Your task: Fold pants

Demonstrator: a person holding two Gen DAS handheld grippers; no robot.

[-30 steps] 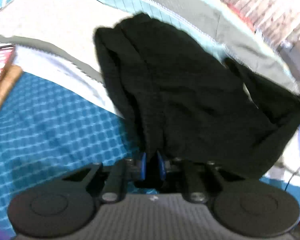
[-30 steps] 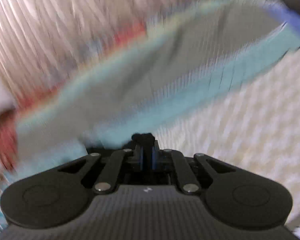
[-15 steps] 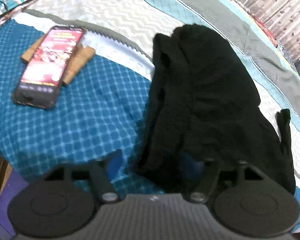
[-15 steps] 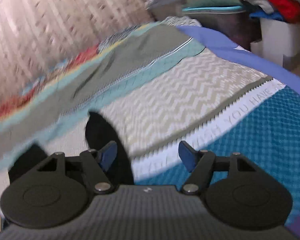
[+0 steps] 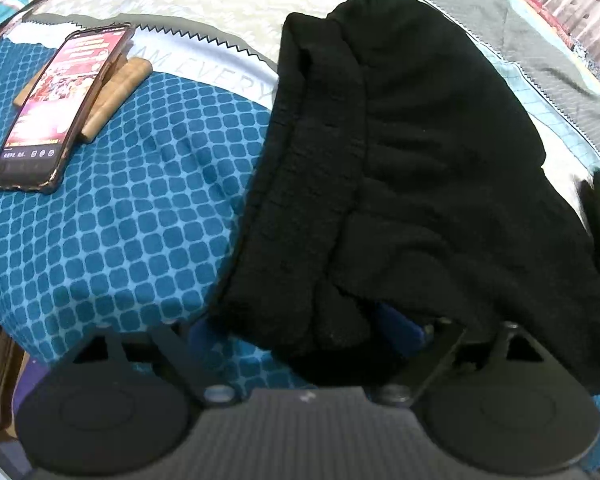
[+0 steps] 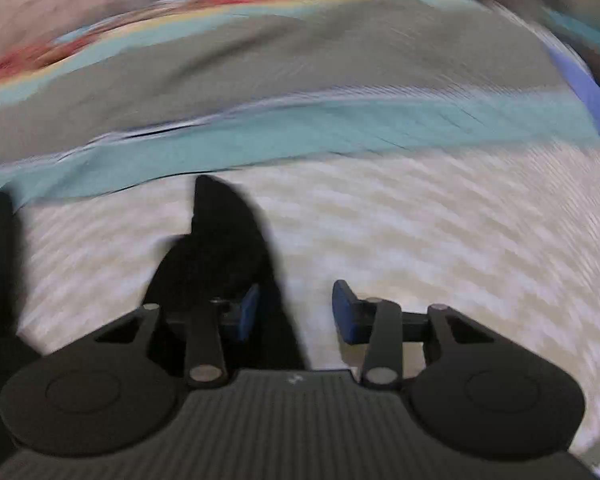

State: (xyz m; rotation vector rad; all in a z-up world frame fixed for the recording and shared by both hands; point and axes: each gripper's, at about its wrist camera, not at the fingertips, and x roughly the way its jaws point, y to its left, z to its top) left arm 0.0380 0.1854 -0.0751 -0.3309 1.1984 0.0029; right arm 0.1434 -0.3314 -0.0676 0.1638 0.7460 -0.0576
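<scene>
**Q:** Where are the pants sitting relative to your jaws right now?

**A:** The black knit pants (image 5: pixel 412 168) lie in a folded heap on the patchwork bedspread (image 5: pixel 112 220), right in front of my left gripper (image 5: pixel 304 334). Its jaws have just been opening and stand wide now; the near hem of the pile droops between them, but neither blue pad presses on it. On my right gripper (image 6: pixel 296 312) the view is badly smeared. A dark tail of the same fabric (image 6: pixel 224 240) runs past the left pad. Those jaws have just been closing, yet there's a clear gap, so nothing's pinched.

**Q:** How do the pants look?

**A:** Doubled over, lumpy, with a ribbed seam running along the left edge. One black end sticks out at the far right. They cross from the blue checked patch onto the cream zigzag one.

**Q:** Anything different from a second ago?

**A:** Yeah, both jaws were shut on the cloth then, and it was lifted. Now it's dropped flat. Also a red-screened phone (image 5: pixel 60 108) on a wooden block (image 5: pixel 116 96) has come fully into sight, well left of the pants.
</scene>
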